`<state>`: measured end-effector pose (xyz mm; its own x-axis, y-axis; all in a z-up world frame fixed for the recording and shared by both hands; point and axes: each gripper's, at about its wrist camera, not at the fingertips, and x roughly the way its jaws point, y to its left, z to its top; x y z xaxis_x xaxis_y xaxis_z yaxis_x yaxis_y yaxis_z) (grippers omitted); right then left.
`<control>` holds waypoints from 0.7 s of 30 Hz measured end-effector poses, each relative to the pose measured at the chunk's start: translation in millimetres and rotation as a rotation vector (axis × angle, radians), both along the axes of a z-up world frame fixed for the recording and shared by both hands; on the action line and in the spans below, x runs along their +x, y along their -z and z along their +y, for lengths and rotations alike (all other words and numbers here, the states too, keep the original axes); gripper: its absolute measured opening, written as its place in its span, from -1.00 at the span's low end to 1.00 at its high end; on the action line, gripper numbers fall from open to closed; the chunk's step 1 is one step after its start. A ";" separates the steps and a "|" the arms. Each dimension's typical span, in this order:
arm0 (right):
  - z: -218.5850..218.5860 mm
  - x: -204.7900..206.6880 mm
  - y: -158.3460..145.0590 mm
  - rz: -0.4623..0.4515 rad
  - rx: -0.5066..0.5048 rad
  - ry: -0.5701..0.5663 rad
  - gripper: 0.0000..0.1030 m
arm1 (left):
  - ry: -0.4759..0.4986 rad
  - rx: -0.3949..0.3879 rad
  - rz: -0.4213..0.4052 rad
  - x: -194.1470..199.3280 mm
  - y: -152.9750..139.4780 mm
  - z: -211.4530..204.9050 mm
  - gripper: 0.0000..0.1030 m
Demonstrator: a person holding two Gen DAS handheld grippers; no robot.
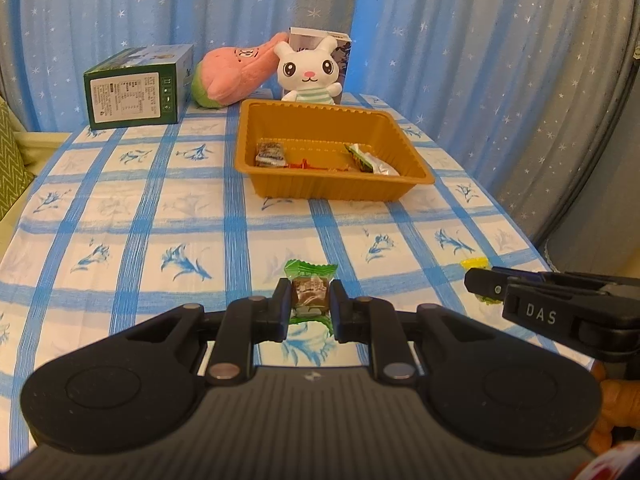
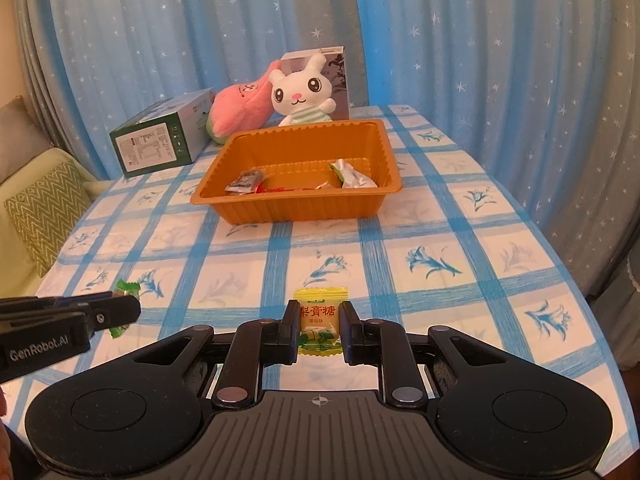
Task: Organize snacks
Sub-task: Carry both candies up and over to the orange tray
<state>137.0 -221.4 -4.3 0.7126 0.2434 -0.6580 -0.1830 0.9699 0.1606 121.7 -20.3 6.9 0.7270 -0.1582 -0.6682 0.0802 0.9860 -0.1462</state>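
The left gripper (image 1: 310,304) is squeezing a green candy (image 1: 311,294) and the right gripper (image 2: 320,330) a yellow candy (image 2: 320,322) — the orange tray (image 2: 280,210) is waiting straight ahead, far up the table.

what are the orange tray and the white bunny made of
Orange tray: looks like thin moulded plastic, semi-glossy, with ribbed walls and a rolled rim. White bunny: plush fabric, soft and matt, with a stuffed shape and printed or stitched face; the filling can't be seen.

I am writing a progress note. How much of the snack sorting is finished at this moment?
Partly done: the orange tray already contains several wrapped snacks. In hand: the left gripper is shut on a green-wrapped candy, and the right gripper is shut on a yellow-wrapped candy. Left: put both into the tray.
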 end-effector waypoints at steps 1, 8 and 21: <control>-0.8 3.1 -0.1 0.001 -0.002 -0.001 -0.61 | 0.001 -0.001 -0.003 3.5 -1.3 -0.1 -0.66; -3.8 27.4 -4.7 -0.003 -0.011 -0.007 -0.61 | 0.005 -0.020 -0.013 29.2 -8.1 1.9 -0.66; -7.5 85.6 -15.8 -0.013 -0.017 -0.015 -0.61 | -0.002 -0.038 -0.003 84.1 -10.7 13.3 -0.66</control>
